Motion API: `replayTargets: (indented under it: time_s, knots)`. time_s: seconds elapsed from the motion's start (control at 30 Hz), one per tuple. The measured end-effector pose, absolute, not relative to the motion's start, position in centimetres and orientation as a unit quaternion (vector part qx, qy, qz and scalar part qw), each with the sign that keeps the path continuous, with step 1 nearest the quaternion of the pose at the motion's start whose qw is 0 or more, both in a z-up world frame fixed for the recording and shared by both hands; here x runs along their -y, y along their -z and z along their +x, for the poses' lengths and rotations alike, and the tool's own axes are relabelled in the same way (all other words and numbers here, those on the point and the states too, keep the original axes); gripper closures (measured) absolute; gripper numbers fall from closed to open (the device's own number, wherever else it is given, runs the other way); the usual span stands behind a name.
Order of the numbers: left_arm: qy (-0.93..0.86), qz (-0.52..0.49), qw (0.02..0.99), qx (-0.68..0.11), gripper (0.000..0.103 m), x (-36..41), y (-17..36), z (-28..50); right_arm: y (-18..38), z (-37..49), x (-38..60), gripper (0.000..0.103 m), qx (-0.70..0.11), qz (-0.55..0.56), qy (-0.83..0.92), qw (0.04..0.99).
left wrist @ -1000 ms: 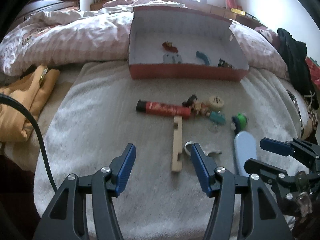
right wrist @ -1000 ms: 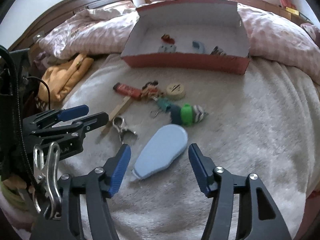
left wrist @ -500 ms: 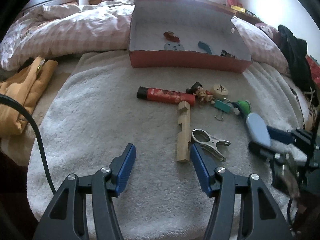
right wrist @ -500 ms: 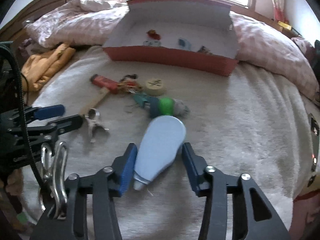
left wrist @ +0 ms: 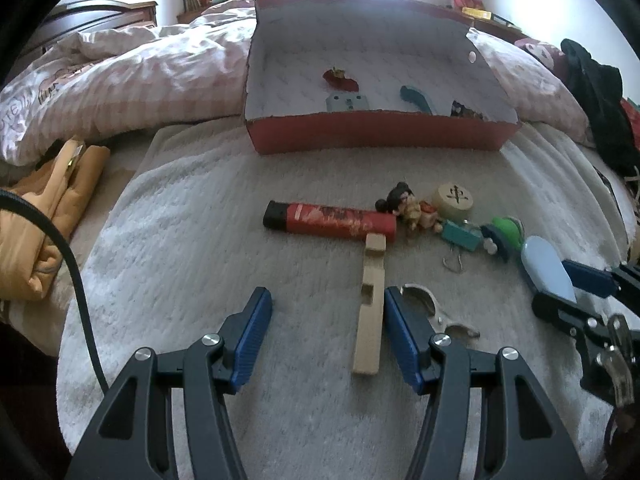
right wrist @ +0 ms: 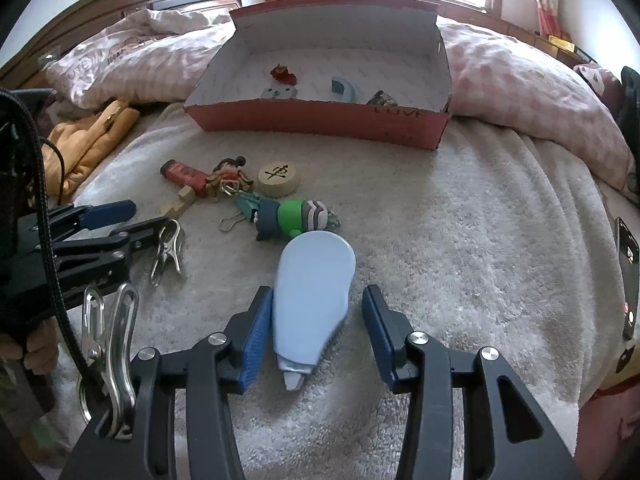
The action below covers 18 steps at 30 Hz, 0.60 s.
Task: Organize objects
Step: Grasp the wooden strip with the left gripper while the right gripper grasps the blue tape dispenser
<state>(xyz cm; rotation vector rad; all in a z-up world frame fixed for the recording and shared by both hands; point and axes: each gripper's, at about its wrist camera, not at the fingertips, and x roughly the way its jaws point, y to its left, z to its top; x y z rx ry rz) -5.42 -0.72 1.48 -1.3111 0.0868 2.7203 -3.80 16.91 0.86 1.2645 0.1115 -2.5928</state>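
Note:
A red open box (left wrist: 380,136) (right wrist: 320,120) with several small items inside stands at the back of the white towel. In front lie a red tube (left wrist: 332,220), a wooden whistle (left wrist: 370,312), a metal clip (left wrist: 432,304) (right wrist: 166,252), a small doll (left wrist: 404,206), a round wooden chess piece (left wrist: 454,196) (right wrist: 276,174), a teal binder clip (left wrist: 460,236) and a green toy (right wrist: 292,214). My left gripper (left wrist: 326,332) is open, the whistle just inside its right finger. My right gripper (right wrist: 314,332) is open around a light blue correction-tape dispenser (right wrist: 312,296) (left wrist: 546,270); its left finger touches it.
A pink quilt (left wrist: 120,80) lies behind and beside the box. An orange cloth (left wrist: 52,208) lies at the left of the towel. Dark clothes (left wrist: 592,92) sit at the far right. A phone (right wrist: 628,276) lies near the towel's right edge.
Both grippers moved forward. The right gripper's fingers came around the blue dispenser. The left gripper came up beside the whistle and in front of the metal clip.

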Motion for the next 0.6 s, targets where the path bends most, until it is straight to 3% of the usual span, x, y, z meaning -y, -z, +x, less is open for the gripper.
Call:
replayTargets:
  time_s: [0.03, 0.27, 0.6]
  knots:
    - [-0.899, -0.432, 0.060, -0.031, 0.047, 0.6, -1.5, -5.6, -0.8, -3.8, -17.0, 0.057, -0.037, 0.434, 0.891, 0.127]
    - [-0.898, -0.431, 0.080, -0.041, 0.091, -0.1, -1.8, -5.1, -0.8, -3.8, -17.3, 0.064, -0.049, 0.429, 0.893, 0.130]
    - [-0.889, -0.448, 0.093, -0.012, 0.093, 0.5, -1.8, -4.5, -0.9, -3.9, -18.0, 0.063, -0.041, 0.431, 0.890, 0.143]
